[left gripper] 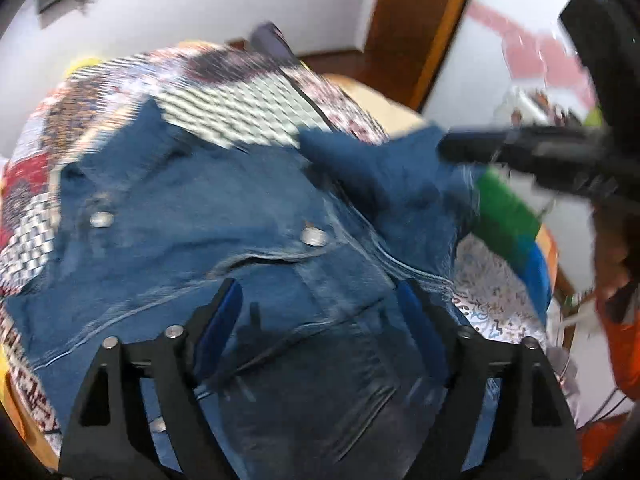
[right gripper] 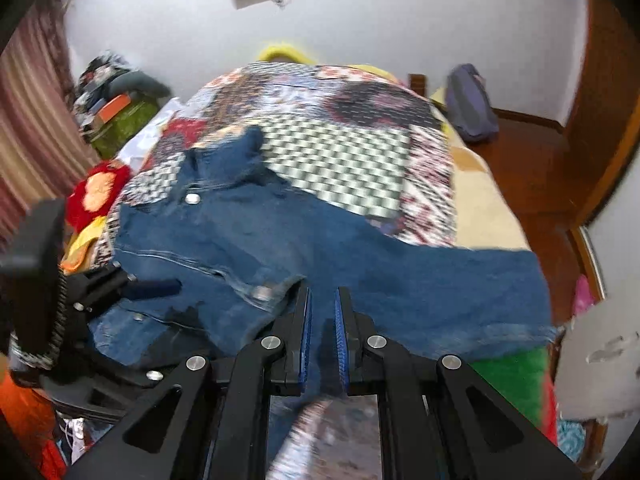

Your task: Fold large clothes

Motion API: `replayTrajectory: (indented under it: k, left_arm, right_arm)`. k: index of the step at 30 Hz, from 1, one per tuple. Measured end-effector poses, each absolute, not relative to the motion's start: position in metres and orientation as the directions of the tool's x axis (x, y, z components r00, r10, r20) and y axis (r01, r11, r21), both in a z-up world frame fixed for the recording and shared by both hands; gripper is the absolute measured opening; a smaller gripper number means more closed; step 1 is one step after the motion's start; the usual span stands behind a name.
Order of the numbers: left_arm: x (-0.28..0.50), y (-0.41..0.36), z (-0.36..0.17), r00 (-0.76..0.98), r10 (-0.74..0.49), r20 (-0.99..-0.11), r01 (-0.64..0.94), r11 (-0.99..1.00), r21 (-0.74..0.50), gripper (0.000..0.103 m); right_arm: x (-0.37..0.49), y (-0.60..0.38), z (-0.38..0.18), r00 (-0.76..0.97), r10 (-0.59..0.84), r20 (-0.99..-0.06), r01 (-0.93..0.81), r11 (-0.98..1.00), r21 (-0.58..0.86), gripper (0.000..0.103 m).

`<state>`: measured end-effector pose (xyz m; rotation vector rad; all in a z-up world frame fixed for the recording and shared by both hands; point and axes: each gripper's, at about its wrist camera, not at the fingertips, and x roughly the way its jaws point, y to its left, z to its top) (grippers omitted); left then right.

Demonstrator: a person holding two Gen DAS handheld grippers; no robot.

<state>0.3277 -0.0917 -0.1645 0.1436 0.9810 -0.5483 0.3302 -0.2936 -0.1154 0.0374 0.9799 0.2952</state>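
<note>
Left tongs point(left gripper: 320, 300): spread wide over the jacket point(left gripper: 224, 216), blue pads clear of the cloth, nothing pinched
Right tongs point(right gripper: 323, 308): pressed nearly together, narrow gap between blue ribbed pads; cloth caught or not – cannot tell
Jacket: blue denim, spread flat on the quilt point(right gripper: 340, 160) on the bed, collar toward the far end, one sleeve point(right gripper: 460, 292) stretched out to the right with a frayed cuff edge
Denim: mid-blue, faded along seams, pale stitching in curved lines, round silver snaps point(left gripper: 314, 237) on the chest pockets
Sleeve in left view: raised, folded toward the body, by the right tongs' black finger point(left gripper: 500, 148)
Quilt: patchwork, black-and-white checks beside red, orange and navy prints, flat and thin
Both tongs: black angular frames, triangular cut-outs, silver pivot bolts
Green cloth point(right gripper: 516, 380) under the sleeve's end at the near bed edge
Red plush point(right gripper: 98, 188) beside the bed at left
Wooden floor point(right gripper: 532, 152) on the right, white wall behind
</note>
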Motion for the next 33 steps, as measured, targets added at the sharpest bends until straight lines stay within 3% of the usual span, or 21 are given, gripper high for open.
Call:
replayTrajectory:
  k: [4,9,12,18,21,24,27,33]
  left_arm:
    - [0.332,-0.027,-0.144,0.576,-0.269,-0.772,0.389,0.921,-0.030,0.099]
    - [0.349,0.063,-0.172,0.568,-0.056,-0.821,0.185,0.981,0.061,0.099]
    - [0.355,0.101,-0.203,0.511,0.006,-0.859,0.112,0.991,0.074,0.099]
    - [0.357,0.128,-0.263,0.410,0.022,-0.912,0.067,0.996,0.054,0.099]
    - [0.356,0.130,-0.286,0.397,-0.004,-0.918,0.071,0.997,0.026,0.099]
    - [0.351,0.134,-0.289,0.428,-0.027,-0.904,0.070,0.998,0.004,0.099]
    - [0.351,0.140,-0.291,0.421,-0.047,-0.906,0.058,0.998,-0.024,0.100]
    - [0.341,0.143,-0.295,0.433,-0.025,-0.901,0.031,0.999,-0.013,0.100]
  right_arm:
    - [0.347,-0.242,-0.113,0.476,0.337,-0.812,-0.329,0.925,0.191,0.008]
    - [0.365,-0.169,-0.136,0.368,0.365,-0.855,-0.449,0.875,0.180,0.008]
    - [0.372,-0.124,-0.166,0.264,0.353,-0.898,-0.522,0.835,0.175,0.008]
    - [0.377,-0.069,-0.229,0.164,0.174,-0.971,-0.620,0.784,0.035,0.008]
    - [0.376,-0.069,-0.235,0.196,0.166,-0.966,-0.639,0.769,0.003,0.008]
    - [0.376,-0.072,-0.235,0.211,0.125,-0.970,-0.639,0.769,-0.040,0.008]
    - [0.370,-0.074,-0.238,0.298,0.000,-0.955,-0.628,0.753,-0.196,0.008]
    - [0.355,-0.082,-0.237,0.356,-0.034,-0.934,-0.621,0.738,-0.264,0.008]
